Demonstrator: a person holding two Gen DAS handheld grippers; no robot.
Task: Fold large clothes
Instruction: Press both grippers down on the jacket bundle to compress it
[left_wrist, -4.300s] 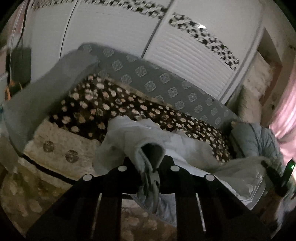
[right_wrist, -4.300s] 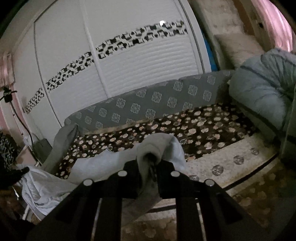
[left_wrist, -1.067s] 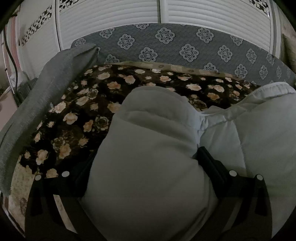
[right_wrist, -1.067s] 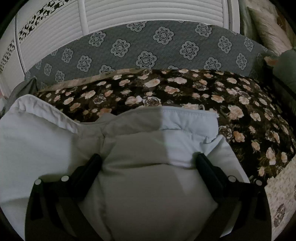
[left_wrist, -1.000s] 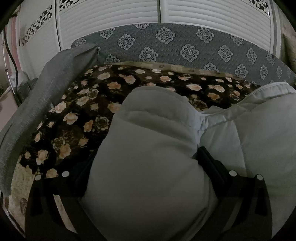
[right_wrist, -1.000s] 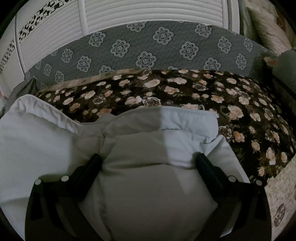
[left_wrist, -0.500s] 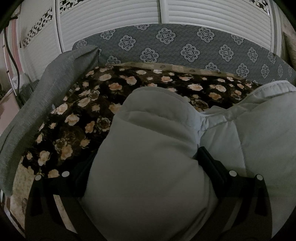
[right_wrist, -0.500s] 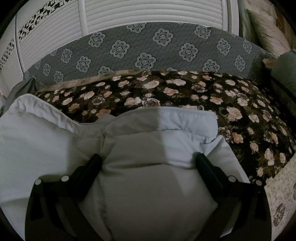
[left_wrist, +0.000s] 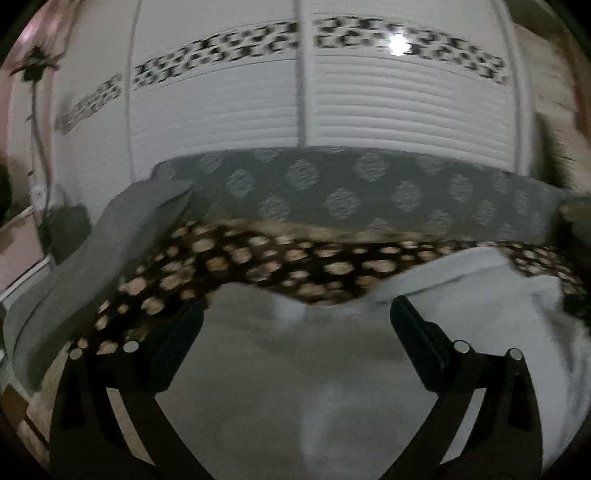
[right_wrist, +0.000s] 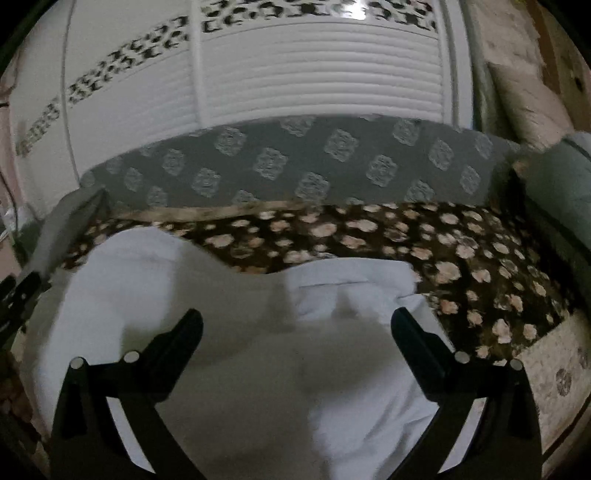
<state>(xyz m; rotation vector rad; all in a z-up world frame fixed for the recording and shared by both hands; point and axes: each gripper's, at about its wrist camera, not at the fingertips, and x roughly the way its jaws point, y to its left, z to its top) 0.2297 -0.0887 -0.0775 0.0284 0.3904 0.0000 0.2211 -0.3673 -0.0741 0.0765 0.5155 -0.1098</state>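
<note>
A large pale grey padded garment (left_wrist: 303, 373) lies folded on the dark floral bed cover (left_wrist: 258, 266). In the left wrist view my left gripper (left_wrist: 297, 317) is open, its black fingers (left_wrist: 177, 343) wide apart above the garment's left part and holding nothing. In the right wrist view the same garment (right_wrist: 258, 354) fills the foreground. My right gripper (right_wrist: 297, 321) is open too, fingers (right_wrist: 417, 343) spread above the garment's right part. The left gripper shows dimly at the left edge there.
A grey patterned backrest (left_wrist: 369, 192) runs behind the bed cover, with white slatted wardrobe doors (left_wrist: 369, 107) above it. A grey cushion (left_wrist: 92, 254) lies at the left. A pale green duvet (right_wrist: 557, 177) sits at the right end. A beige patterned bed edge (right_wrist: 554, 369) is at the lower right.
Both grippers, shut on the garment 4 s ago, have released it. In the last half second both have pulled back and tilted up, so more wardrobe shows. The garment stays on the bed.
</note>
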